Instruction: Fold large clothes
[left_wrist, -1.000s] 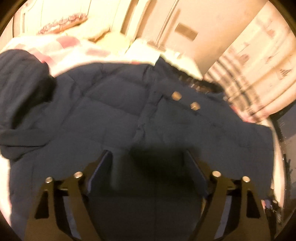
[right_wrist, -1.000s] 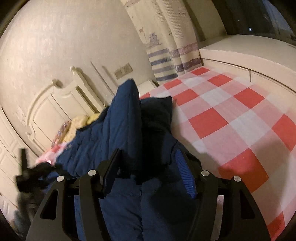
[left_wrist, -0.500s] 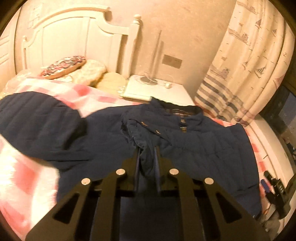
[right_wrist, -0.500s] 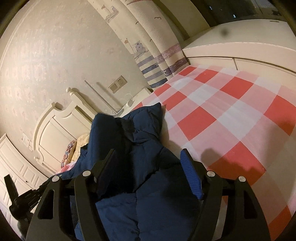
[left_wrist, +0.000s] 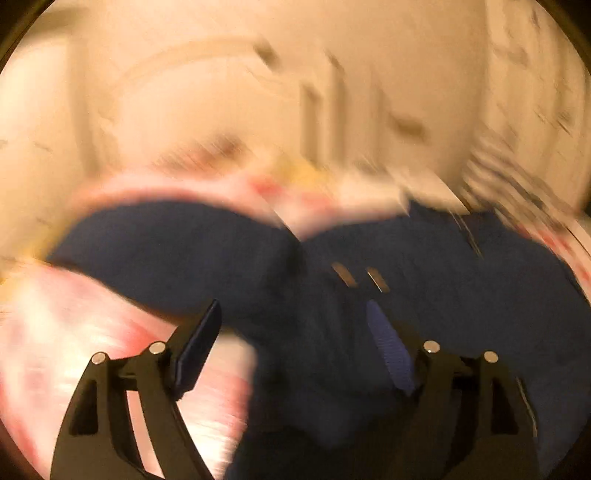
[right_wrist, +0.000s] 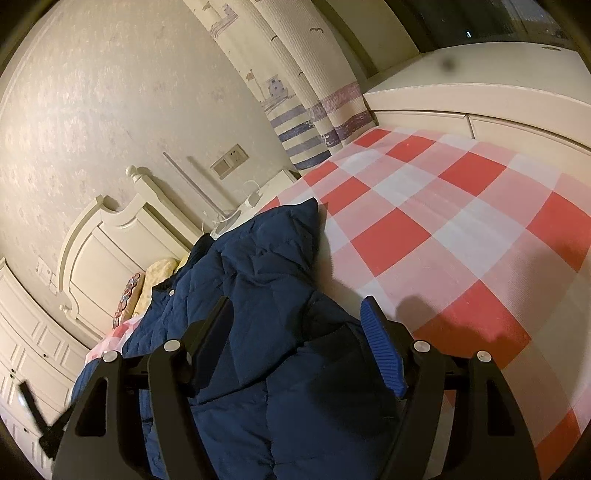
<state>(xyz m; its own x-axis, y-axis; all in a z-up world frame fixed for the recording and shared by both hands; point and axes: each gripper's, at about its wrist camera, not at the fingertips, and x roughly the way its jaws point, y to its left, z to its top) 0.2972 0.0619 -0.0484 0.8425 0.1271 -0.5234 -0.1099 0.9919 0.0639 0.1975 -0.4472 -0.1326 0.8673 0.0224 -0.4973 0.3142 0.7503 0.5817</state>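
Now both grippers, L (left_wrist: 291, 332) & R (right_wrist: 295, 325), gape wide over navy jacket (right_wrist: 266, 295) on checked bedspread (right_wrist: 443, 221).

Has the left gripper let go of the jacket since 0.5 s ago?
Yes. The left gripper was shut on the jacket front; now its jaws stand wide open beside the snaps.

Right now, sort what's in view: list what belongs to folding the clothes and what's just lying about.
Job:
jacket, navy, quilted, on the bed
left gripper, open over the jacket
right gripper, open over the jacket
bedspread, the checked folding surface

Lying about:
pillows at the headboard
curtain
nightstand with a cable on it
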